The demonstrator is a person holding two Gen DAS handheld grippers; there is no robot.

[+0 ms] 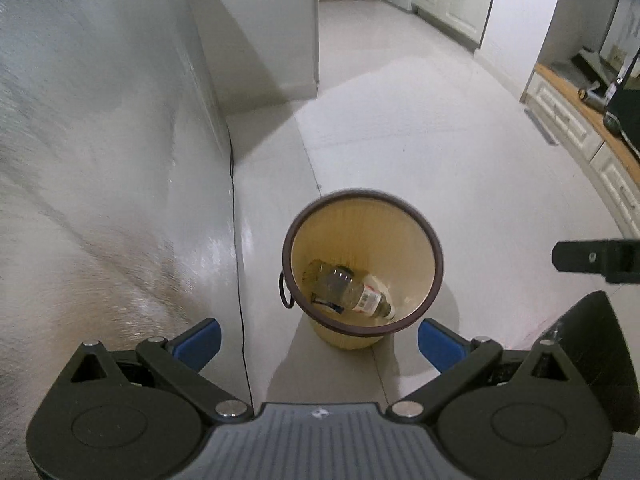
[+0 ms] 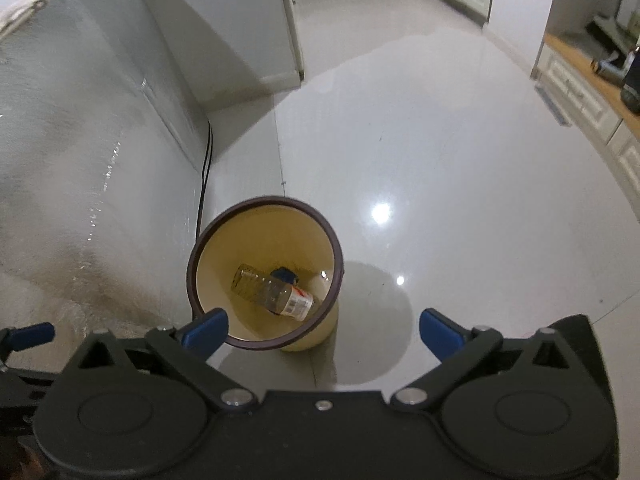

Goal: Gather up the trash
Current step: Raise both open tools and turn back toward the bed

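Both grippers hang over the bin (image 1: 362, 208), left gripper (image 1: 318, 340) and right gripper (image 2: 324, 330) spread wide, nothing held. The plastic bottle (image 2: 276, 290) lies inside on the bottom. Looks like the drop is done; next comes finding more trash. The bottle's label (image 2: 298, 300) shows a barcode, wording unreadable.

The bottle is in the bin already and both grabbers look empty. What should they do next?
Probably lift both away and look around for more trash. The left gripper and right gripper are open and hold nothing, the plastic bottle lies inside the yellow bin, and no other trash shows on the floor nearby.
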